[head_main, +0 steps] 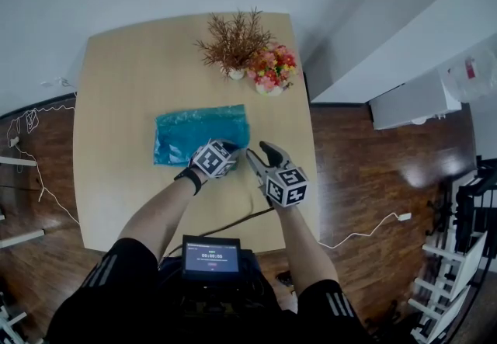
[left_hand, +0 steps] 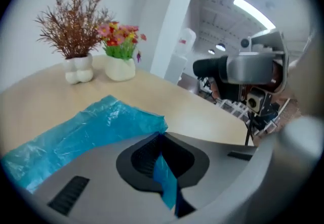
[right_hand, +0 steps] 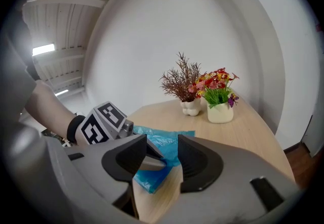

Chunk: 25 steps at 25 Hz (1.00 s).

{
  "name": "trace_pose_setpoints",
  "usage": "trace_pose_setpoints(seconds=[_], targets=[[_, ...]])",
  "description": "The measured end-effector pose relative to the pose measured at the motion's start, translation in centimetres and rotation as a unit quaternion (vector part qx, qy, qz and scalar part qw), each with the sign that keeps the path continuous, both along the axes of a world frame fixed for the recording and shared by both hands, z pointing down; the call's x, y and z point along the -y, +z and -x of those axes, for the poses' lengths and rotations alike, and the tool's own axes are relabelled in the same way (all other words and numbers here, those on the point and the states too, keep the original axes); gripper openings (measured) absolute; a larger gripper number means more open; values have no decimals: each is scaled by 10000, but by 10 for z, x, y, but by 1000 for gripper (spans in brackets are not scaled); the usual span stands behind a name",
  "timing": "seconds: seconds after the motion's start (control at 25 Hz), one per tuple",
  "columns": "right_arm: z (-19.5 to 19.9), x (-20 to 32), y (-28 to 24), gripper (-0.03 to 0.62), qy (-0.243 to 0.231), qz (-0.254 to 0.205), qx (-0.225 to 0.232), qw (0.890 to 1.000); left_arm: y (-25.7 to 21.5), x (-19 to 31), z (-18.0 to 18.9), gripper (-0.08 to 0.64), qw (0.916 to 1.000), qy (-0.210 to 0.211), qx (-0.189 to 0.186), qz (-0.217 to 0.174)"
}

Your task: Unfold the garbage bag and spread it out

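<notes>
The left tool [left_hand: 162,142] pinches a corner of the blue garbage bag [head_main: 194,131] on the surface [head_main: 124,86]; the right tool [right_hand: 169,154] stands wide, empty.

No words can be read for sure. The small screen [head_main: 211,257], close behind both tools, shows white digits like a clock, too tiny to read. The left cube [head_main: 213,158] on the left gripper [head_main: 232,147] and the right cube [head_main: 286,185] on the right gripper [head_main: 262,154] wear black-and-white square signs with no letters. Far off to the right of the right gripper, a big bottle [head_main: 470,71] has a red label, too blurry to read.
</notes>
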State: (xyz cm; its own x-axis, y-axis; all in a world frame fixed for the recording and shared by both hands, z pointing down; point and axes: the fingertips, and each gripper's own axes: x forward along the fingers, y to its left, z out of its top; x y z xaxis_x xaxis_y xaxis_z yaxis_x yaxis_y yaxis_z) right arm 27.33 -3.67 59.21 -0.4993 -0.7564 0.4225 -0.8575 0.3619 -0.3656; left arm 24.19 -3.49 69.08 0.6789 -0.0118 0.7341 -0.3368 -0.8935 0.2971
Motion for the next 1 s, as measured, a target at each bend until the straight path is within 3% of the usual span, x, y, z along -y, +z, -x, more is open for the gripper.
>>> trace_pose_setpoints(seconds=[0.16,0.32,0.52,0.8,0.92,1.0], targets=[[5,-2,6,210,-47,46,-117,9999,-30,3,1,0,9949,-155,-998,-19],[15,0,15,210,-115,125,-183,9997,-69,10,14,0,9846,-384,-1696,-178],[41,-3,59,210,-468,620,-477,9958,-107,24,44,0,9618,-1042,-2529,57],[83,8,107,210,-1099,956,-1036,9839,-158,50,97,0,9277,-1666,-3340,-45],[98,9,119,212,-1374,1066,-1478,9736,-173,59,124,0,9203,-1785,-3474,-206],[102,6,128,212,-1559,1190,-1940,9612,-181,64,142,0,9166,-1850,-3533,-299]])
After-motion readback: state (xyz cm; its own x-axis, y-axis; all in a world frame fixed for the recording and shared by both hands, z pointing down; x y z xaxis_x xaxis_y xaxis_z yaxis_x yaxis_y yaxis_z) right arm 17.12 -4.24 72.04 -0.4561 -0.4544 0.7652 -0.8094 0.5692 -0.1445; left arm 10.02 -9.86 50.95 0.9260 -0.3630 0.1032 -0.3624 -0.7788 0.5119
